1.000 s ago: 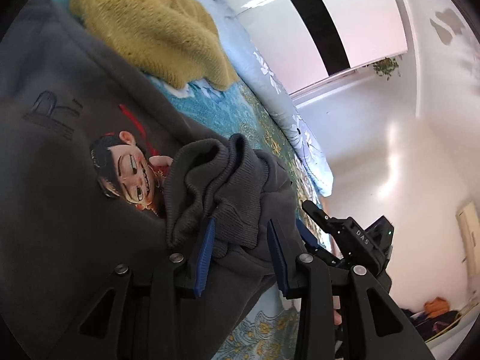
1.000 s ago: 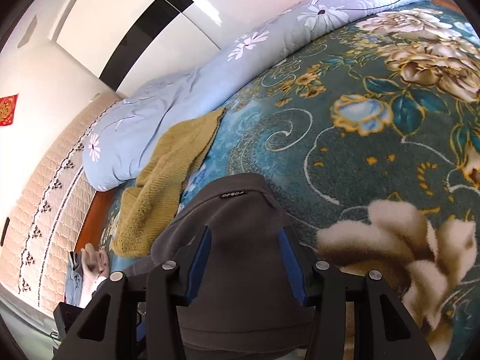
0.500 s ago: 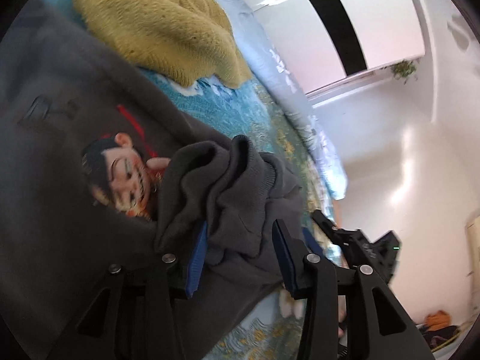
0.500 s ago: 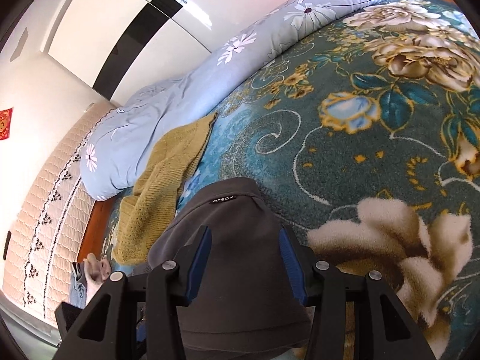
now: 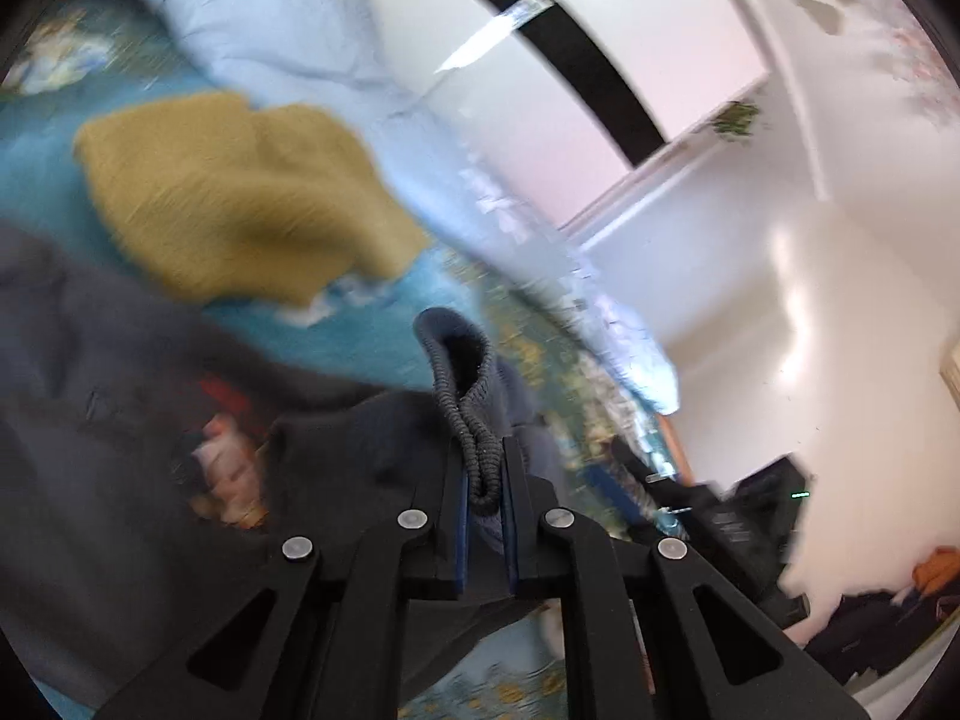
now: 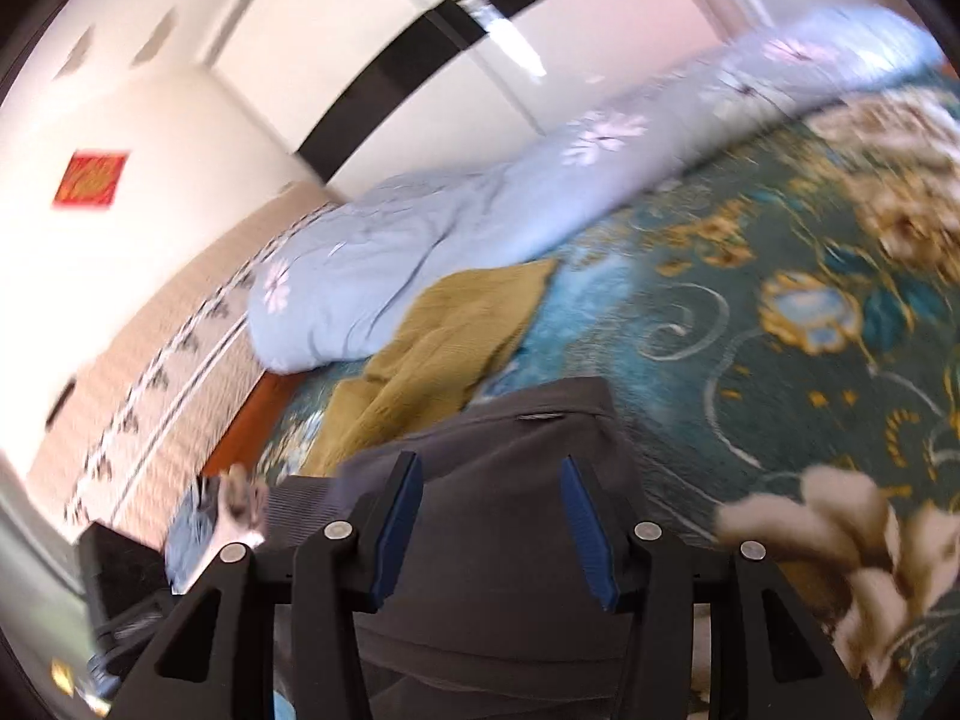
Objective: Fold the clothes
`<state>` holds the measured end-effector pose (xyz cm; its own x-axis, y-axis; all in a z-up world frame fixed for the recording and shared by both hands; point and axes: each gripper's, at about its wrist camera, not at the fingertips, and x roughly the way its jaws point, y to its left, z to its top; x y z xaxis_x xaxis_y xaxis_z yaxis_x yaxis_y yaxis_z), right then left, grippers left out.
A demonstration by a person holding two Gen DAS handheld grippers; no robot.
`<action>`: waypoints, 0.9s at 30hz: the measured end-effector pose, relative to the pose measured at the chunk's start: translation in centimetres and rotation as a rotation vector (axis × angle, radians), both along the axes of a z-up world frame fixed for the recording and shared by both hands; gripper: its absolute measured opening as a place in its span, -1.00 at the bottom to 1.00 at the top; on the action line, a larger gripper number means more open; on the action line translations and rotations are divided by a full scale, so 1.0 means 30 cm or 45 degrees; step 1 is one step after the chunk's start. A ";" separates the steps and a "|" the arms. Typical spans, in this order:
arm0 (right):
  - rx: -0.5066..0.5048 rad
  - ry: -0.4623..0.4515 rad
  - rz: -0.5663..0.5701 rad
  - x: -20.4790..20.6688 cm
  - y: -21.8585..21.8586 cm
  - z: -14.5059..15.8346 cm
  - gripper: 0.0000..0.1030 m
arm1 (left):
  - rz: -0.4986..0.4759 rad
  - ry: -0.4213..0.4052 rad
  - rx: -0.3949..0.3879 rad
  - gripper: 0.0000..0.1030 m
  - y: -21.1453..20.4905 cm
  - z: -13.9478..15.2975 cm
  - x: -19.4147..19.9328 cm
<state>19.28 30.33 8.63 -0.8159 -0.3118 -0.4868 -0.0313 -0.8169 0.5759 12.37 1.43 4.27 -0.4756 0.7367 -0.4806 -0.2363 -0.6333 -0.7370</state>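
A dark grey sweatshirt (image 5: pixel 108 420) with a cartoon print lies on the floral bedspread (image 5: pixel 372 324). My left gripper (image 5: pixel 483 468) is shut on the sweatshirt's ribbed cuff (image 5: pixel 462 372), which sticks up between the blue pads. In the right wrist view the same grey sweatshirt (image 6: pixel 510 540) lies under my right gripper (image 6: pixel 489 480), which is open with its fingers (image 6: pixel 399 510) spread over the cloth, nothing clamped. The right gripper's black body (image 5: pixel 738 516) shows at the lower right of the left wrist view. Both views are motion-blurred.
A mustard knitted garment (image 5: pixel 240 198) (image 6: pixel 444 354) lies beyond the sweatshirt. A rolled light-blue duvet (image 6: pixel 480 240) runs along the far side of the bed, with a padded headboard (image 6: pixel 150 372) to the left and white wardrobe doors behind.
My left gripper has gone from open around the bunched cuff to shut on it and has lifted. The right gripper stays open, and its view has shifted slightly.
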 end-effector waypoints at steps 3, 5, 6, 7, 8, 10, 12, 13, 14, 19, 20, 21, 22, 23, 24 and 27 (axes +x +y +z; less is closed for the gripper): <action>0.096 -0.038 0.085 -0.019 -0.060 -0.001 0.01 | 0.022 -0.184 0.021 -0.82 -0.020 -0.150 -0.014; 0.144 -0.118 0.136 -0.046 -0.092 -0.030 0.01 | 0.034 -0.231 0.088 -0.82 -0.039 -0.197 0.001; 0.150 -0.183 0.149 -0.063 -0.098 -0.060 0.01 | 0.030 -0.219 0.083 -0.82 -0.042 -0.191 0.009; 0.155 -0.248 0.162 -0.080 -0.104 -0.090 0.01 | 0.021 -0.204 0.066 -0.82 -0.042 -0.180 0.014; 0.160 -0.304 0.165 -0.093 -0.102 -0.115 0.00 | 0.012 -0.189 0.049 -0.82 -0.042 -0.170 0.020; 0.140 -0.375 0.165 -0.112 -0.090 -0.157 -0.02 | -0.011 -0.156 -0.004 -0.80 -0.036 -0.133 0.038; 0.105 -0.383 0.165 -0.113 -0.078 -0.170 -0.02 | -0.012 -0.120 -0.032 -0.72 -0.044 -0.104 0.050; 0.090 -0.380 0.160 -0.112 -0.073 -0.170 -0.02 | 0.002 -0.101 -0.052 -0.66 -0.057 -0.090 0.057; 0.080 -0.382 0.159 -0.113 -0.070 -0.174 -0.02 | 0.023 -0.088 -0.077 -0.44 -0.068 -0.079 0.062; 0.092 -0.386 0.152 -0.122 -0.082 -0.176 -0.02 | 0.046 -0.166 -0.094 0.05 -0.094 -0.107 0.032; 0.091 -0.385 0.150 -0.119 -0.083 -0.176 -0.02 | 0.031 -0.188 -0.087 0.14 -0.088 -0.112 0.029; 0.087 -0.385 0.149 -0.124 -0.081 -0.176 -0.02 | 0.017 -0.210 -0.081 0.20 -0.081 -0.117 0.026; 0.081 -0.385 0.147 -0.122 -0.076 -0.173 -0.02 | 0.014 -0.212 -0.090 0.23 -0.074 -0.115 0.025; 0.073 -0.384 0.144 -0.119 -0.072 -0.172 -0.02 | 0.017 -0.206 -0.107 0.27 -0.066 -0.109 0.024; 0.068 -0.384 0.142 -0.115 -0.069 -0.171 -0.02 | 0.019 -0.200 -0.123 0.29 -0.059 -0.103 0.024; 0.050 -0.381 0.137 -0.115 -0.062 -0.172 -0.02 | 0.026 -0.183 -0.172 0.18 -0.036 -0.086 0.023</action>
